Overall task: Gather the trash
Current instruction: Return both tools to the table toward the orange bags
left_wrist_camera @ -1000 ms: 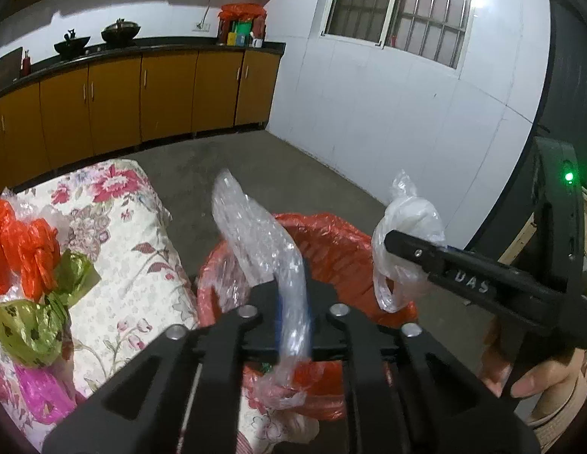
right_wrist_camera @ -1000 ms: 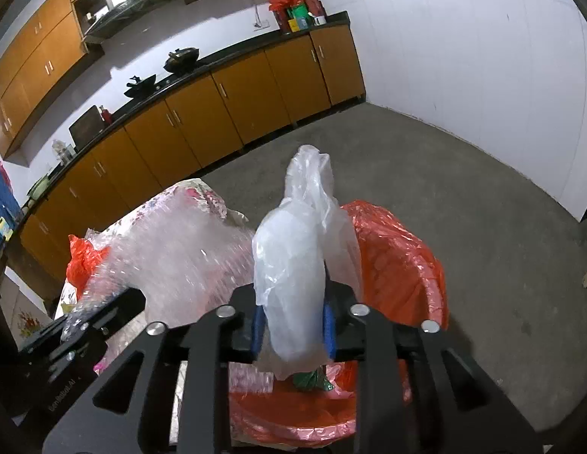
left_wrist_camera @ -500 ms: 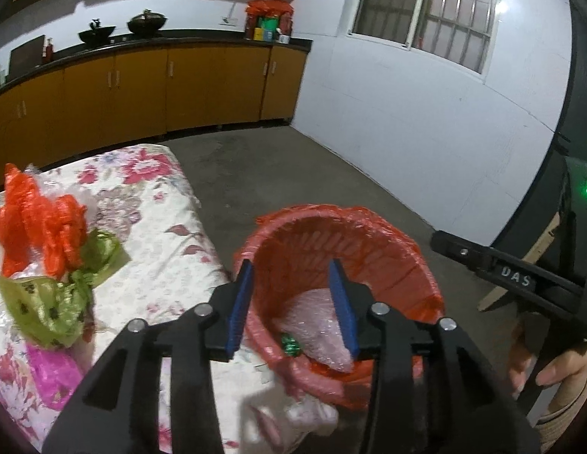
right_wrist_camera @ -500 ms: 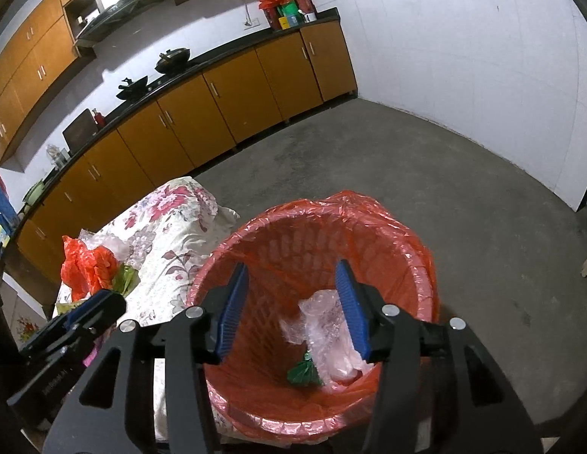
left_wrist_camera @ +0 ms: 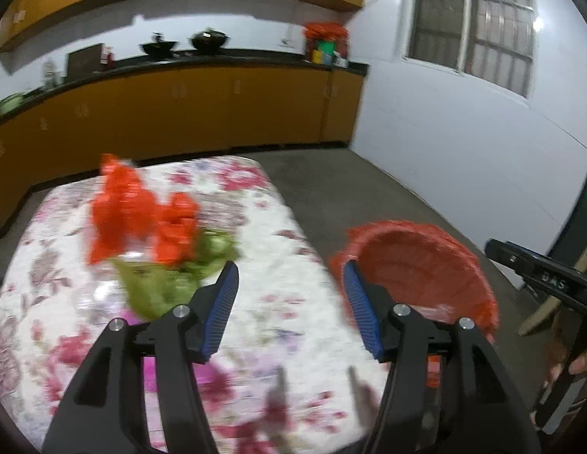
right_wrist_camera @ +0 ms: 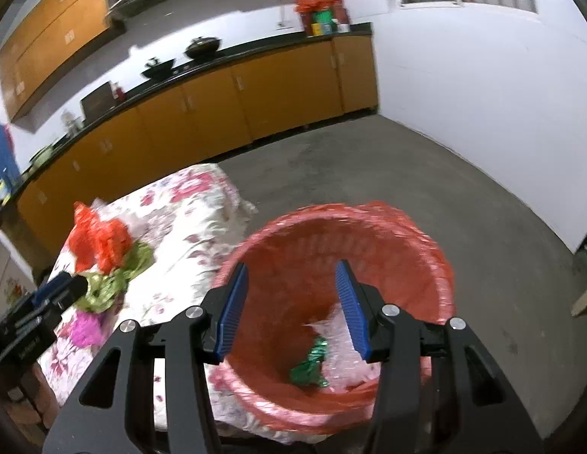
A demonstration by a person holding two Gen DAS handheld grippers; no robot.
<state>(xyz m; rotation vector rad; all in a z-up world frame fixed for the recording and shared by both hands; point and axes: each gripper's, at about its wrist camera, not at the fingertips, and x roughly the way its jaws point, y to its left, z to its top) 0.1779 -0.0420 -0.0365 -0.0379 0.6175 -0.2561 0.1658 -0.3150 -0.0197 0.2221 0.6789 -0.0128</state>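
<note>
Presently:

- Left gripper (left_wrist_camera: pixel 289 304), black frame with blue ribbed pads: jaws opening, nothing lying between them, hanging over the floral-print cloth-covered table (left_wrist_camera: pixel 263 302).
- Right gripper (right_wrist_camera: pixel 291 302), same build: jaws standing apart, released, gripping nothing, pointing down into the red mesh plastic basket lined with a red bag (right_wrist_camera: pixel 425 265).
- Basket standing just beside the table edge, holding crumpled clear plastic film (right_wrist_camera: pixel 344 355) and a green shiny wrapper (right_wrist_camera: pixel 310 363).
- Orange-red crumpled plastic bag (left_wrist_camera: pixel 134 212), green crumpled plastic bag (left_wrist_camera: pixel 168 283) and pink crumpled plastic bag (right_wrist_camera: pixel 87 327) lying bunched together on the table.
</note>
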